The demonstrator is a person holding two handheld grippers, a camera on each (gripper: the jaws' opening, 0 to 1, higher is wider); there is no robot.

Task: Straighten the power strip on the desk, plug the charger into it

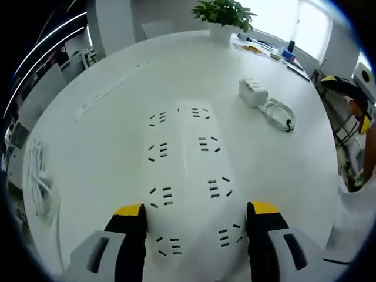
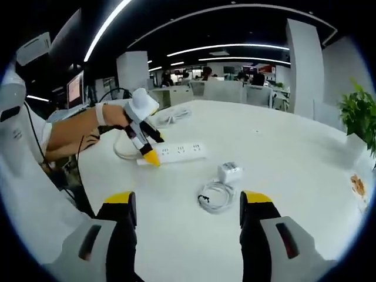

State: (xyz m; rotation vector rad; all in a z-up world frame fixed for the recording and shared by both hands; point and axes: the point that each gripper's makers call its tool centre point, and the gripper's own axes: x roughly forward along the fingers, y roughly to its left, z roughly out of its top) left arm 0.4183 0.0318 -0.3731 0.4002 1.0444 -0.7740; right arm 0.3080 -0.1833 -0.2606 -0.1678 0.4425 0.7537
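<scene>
The left gripper (image 1: 197,214) hangs low over a white power strip (image 1: 188,176), its yellow-tipped black jaws spread wide to either side of the strip's near end; whether the tips touch the casing cannot be told from the left gripper view, and that end of the strip runs out of sight between the jaws. From the right gripper view the same left gripper (image 2: 147,150) is seen at a distance, tilted steeply down with its yellow tips at the near-left end of the power strip (image 2: 176,153), a bare forearm (image 2: 76,132) reaching in from the left behind it. The right gripper (image 2: 187,202) is held above the table (image 2: 282,176) with its jaws wide apart and nothing between them. The strip is a long, flat, glossy block with two rows of dark socket slots; it lies on the smooth white round table, its far end pointing toward a potted plant (image 1: 223,14). The charger (image 1: 252,92), a small white blocky adapter, sits on the table to the right of the strip and apart from it, with its pale cable (image 1: 279,113) coiled loosely just beside it. In the right gripper view the charger (image 2: 230,171) and cable (image 2: 216,197) lie between the strip and the open right jaws. The strip's own cord is hard to make out.
</scene>
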